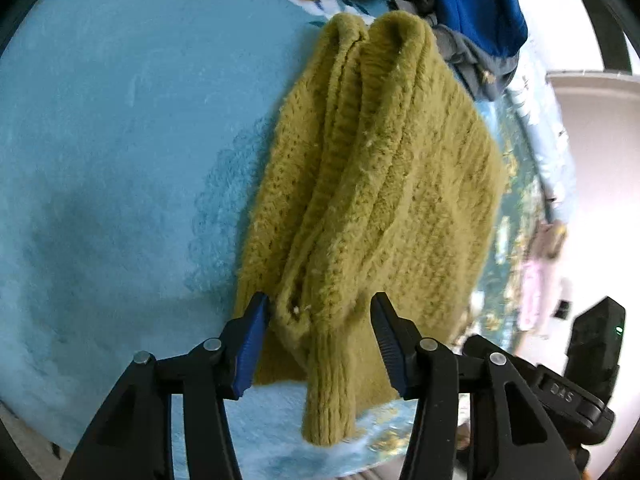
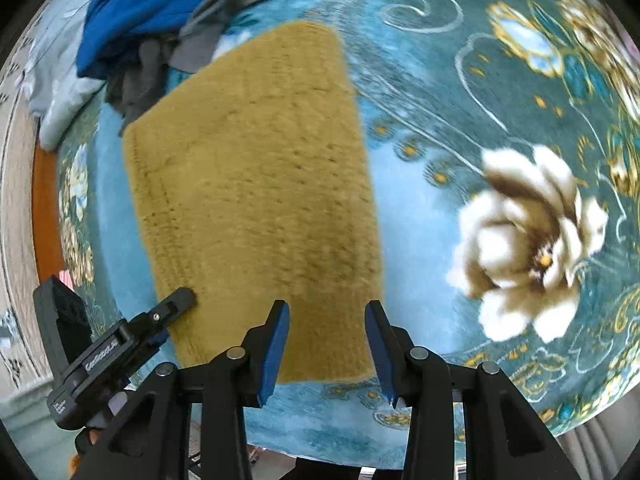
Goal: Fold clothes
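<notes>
A mustard knit sweater [image 1: 372, 184] lies folded lengthwise on a teal floral blanket [image 2: 460, 92], its long axis running straight away from both grippers toward a pile of clothes [image 2: 152, 20] at its far end. The left gripper [image 1: 320, 340] hangs released over the sweater's near edge, where a ribbed cuff pokes out, jaws apart and pressing nothing. The right gripper [image 2: 326, 344], also released, hovers over the near hem beside it. Both sit about equally near. The chunky, fuzzy wool looks thick and springy; the blanket is plush.
</notes>
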